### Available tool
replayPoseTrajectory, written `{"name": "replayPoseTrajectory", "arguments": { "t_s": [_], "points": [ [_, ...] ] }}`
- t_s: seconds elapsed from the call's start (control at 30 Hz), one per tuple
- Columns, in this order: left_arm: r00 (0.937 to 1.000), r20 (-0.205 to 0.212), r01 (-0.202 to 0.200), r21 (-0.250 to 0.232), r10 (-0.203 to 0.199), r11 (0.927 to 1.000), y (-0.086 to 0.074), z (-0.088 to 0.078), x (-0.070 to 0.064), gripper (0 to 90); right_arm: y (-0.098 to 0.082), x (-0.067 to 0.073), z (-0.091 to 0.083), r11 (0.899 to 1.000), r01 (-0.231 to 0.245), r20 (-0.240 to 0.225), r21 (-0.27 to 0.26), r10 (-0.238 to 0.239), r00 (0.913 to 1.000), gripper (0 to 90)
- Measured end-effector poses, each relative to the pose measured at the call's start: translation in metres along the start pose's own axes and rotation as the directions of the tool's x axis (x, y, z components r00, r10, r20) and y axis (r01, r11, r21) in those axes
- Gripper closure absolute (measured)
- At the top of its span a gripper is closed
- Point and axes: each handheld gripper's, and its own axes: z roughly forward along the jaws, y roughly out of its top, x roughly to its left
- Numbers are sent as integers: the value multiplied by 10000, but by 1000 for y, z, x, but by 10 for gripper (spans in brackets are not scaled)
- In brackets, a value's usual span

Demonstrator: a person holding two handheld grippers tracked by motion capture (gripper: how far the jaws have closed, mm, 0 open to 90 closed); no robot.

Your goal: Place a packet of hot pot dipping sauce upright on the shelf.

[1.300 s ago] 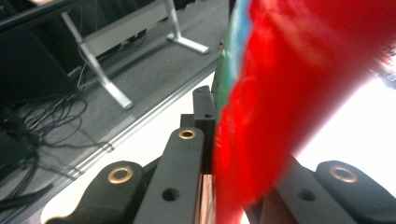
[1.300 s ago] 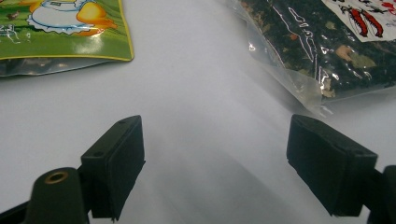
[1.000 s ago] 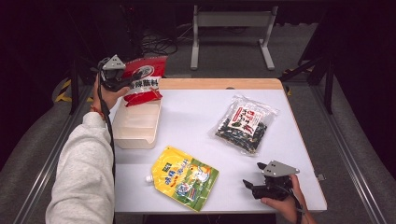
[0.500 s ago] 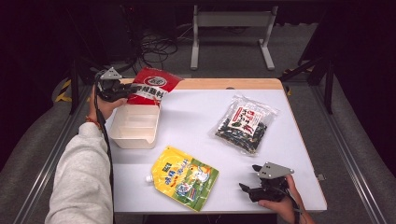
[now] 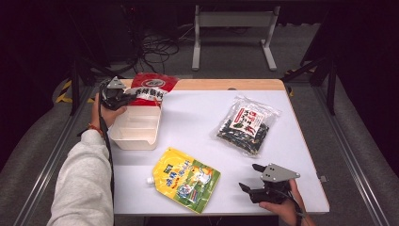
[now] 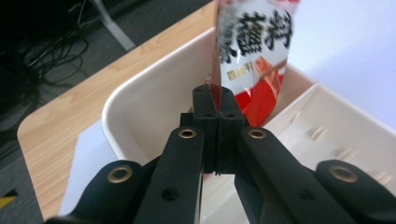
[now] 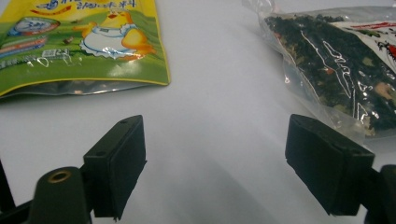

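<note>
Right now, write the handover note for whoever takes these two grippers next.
Left gripper: jaws shut on the edge of the red pouch, which hangs over the far end of the white bin, its lower end inside.
Right gripper: jaws open, nothing between them, near the table's front right corner.
Yellow pouch lies flat at the front centre; clear bag of dark dried bits lies to the right.
Done: red pouch lifted and brought to the bin.
Left: probably release it into the bin, then likely the two other bags.
</note>
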Motion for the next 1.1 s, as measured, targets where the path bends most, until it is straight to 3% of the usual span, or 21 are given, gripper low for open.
{"name": "replayPoseTrajectory", "arguments": {
  "t_s": [0.13,0.3,0.37,0.5,0.57,0.63,0.7,0.73,0.8,0.9,0.93,1.1],
  "points": [
    [9997,210,92,-28,-92,10000,-5,1,3,900,-2,0,3,9997,22,-14,250,-21,10000,198],
    [9998,145,160,-34,-160,9999,-5,1,1,894,-3,-1,6,9992,-11,-48,388,13,10000,194],
    [9996,200,182,-333,-176,9993,-5,-5,2,863,-3,-2,6,9991,11,-68,432,-8,10000,192],
    [9977,174,664,-1022,-649,9926,-10,-20,6,809,-4,-3,7,9985,-6,-73,540,10,10000,192],
    [9988,3,493,-909,-494,9946,-14,-25,5,828,-4,-4,8,9985,19,-130,545,-12,9999,192],
    [9986,158,513,-1000,-499,9937,-17,-31,5,840,-4,-3,8,9985,52,-186,542,-42,9998,192],
    [9985,96,543,-798,-537,9953,-21,-35,5,884,-4,-3,9,9985,50,-243,550,-37,9997,192],
    [9989,-190,410,-625,-422,9972,-23,-35,3,877,-4,-3,9,9985,64,-265,550,-49,9996,192],
    [9989,-19,476,-598,-478,9971,-27,-33,1,887,-3,-3,9,9985,79,-311,540,-63,9995,192],
    [9990,-295,317,-306,-326,9990,-28,-28,-3,859,-2,-3,10,9987,79,-348,494,-62,9994,192],
    [9977,-554,364,-248,-377,9990,-27,-24,-4,845,-1,-3,11,9987,52,-362,504,-34,9993,192],
    [9956,-833,373,-543,-417,9978,-21,-23,-5,821,-1,0,12,9984,178,-427,535,-156,9990,191]
  ]
}}
